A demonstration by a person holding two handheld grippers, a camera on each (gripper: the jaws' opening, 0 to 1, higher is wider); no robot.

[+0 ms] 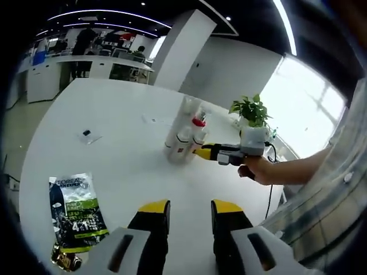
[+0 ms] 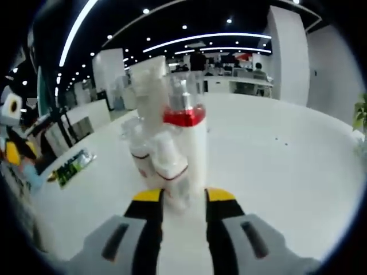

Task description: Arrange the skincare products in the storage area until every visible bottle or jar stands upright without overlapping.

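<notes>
1. Right gripper (image 2: 176,200): the fingers are apart, and the base of the red-collared bottle (image 2: 184,152) sits right at the gap between the tips. I can't tell if the pads actually touch it, it's a bit blurry there.
2. That bottle stands upright, long axis straight up, dead ahead of the fingers. So I'd say any grab happens low on the body, square across it.
3. Packed tight against it are the other bottles (image 2: 150,146), all upright too, touching or nearly so. Risky spot: a nudge could topple neighbours.
4. Left gripper (image 1: 190,207): fingers apart, nothing between them, hovering over bare worktop (image 1: 114,114), well away from the cluster (image 1: 184,136).
5. Right one is clearly the nearer hand; you can see it reaching in from the side (image 1: 221,153).
6. A sachet (image 1: 76,209) lies flat near the left fingers.
</notes>
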